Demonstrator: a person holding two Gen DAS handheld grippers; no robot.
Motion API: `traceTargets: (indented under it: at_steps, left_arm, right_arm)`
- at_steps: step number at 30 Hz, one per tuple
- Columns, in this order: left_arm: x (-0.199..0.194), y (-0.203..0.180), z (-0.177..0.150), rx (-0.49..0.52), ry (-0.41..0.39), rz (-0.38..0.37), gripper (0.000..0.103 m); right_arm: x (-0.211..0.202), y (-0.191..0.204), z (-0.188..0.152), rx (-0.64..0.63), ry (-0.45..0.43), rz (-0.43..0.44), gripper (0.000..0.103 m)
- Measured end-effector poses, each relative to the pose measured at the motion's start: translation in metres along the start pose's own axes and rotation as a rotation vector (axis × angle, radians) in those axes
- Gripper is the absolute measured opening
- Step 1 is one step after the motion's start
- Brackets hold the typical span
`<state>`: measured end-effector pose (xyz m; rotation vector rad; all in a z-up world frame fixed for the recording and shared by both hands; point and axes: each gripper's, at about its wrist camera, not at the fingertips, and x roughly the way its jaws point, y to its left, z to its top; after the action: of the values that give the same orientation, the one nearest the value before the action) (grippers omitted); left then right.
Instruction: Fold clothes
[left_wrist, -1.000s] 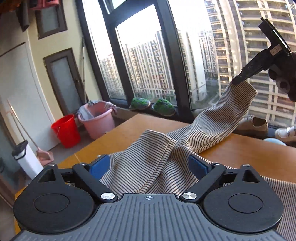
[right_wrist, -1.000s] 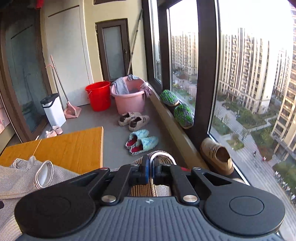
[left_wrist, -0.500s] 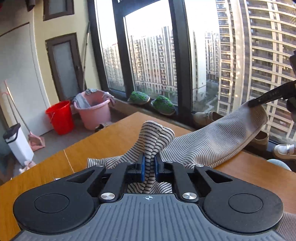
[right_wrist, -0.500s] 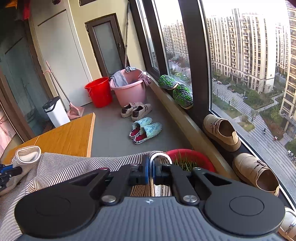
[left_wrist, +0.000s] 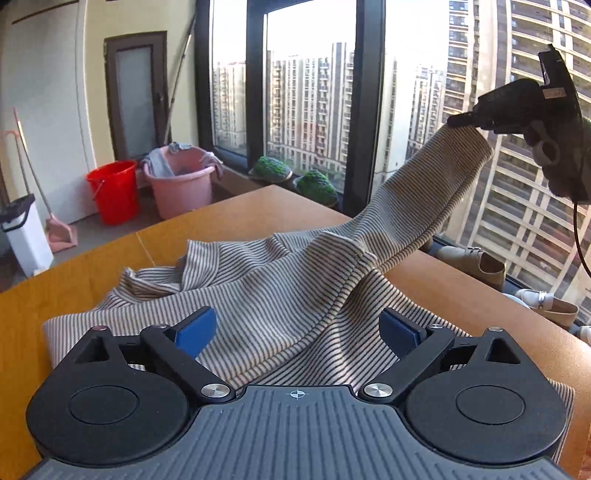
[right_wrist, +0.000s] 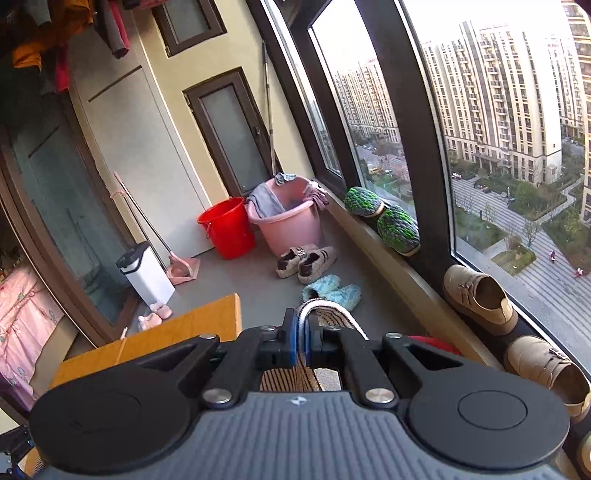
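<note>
A beige striped garment (left_wrist: 280, 291) lies crumpled on the wooden table (left_wrist: 258, 210). My left gripper (left_wrist: 297, 332) is open, its blue pads apart just above the cloth, holding nothing. One sleeve (left_wrist: 424, 206) rises up to the right, where my right gripper (left_wrist: 458, 122) pinches its cuff high above the table's right end. In the right wrist view the right gripper (right_wrist: 302, 341) is shut on the striped cuff (right_wrist: 325, 314), which loops out past the pads.
The table's far edge faces a tall window. A red bucket (left_wrist: 112, 190), a pink tub (left_wrist: 181, 181), a white bin (left_wrist: 24, 232) and a dustpan stand on the floor at left. Shoes (left_wrist: 472, 262) line the sill; slippers (right_wrist: 332, 290) lie on the floor.
My left gripper was shut on a fold of the garment half a second ago; it has opened and the fold has dropped. My right gripper has lifted the cuff higher.
</note>
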<state>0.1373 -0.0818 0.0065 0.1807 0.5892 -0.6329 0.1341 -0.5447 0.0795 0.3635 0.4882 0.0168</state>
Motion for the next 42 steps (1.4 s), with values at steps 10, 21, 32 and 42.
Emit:
traceTargets:
  at_steps: [10,21,32,42]
  left_arm:
    - [-0.033,0.053,-0.038,-0.096,0.013,0.22,0.1]
    - [-0.04,0.103,-0.046,-0.187,0.063,0.269,0.086]
    - [-0.027,0.11,-0.047,-0.163,0.092,0.345,0.018]
    - [-0.059,0.13,-0.042,-0.256,0.045,0.387,0.027]
  right_arm:
    - [-0.019,0.147,0.048,-0.216,-0.084,0.186,0.004]
    - [-0.008,0.136,-0.047,-0.36,0.13,0.117,0.004]
    - [-0.012,0.106,-0.114,-0.321,0.269,0.149,0.004]
    - [-0.016,0.118,-0.105,-0.298,0.252,0.186,0.004]
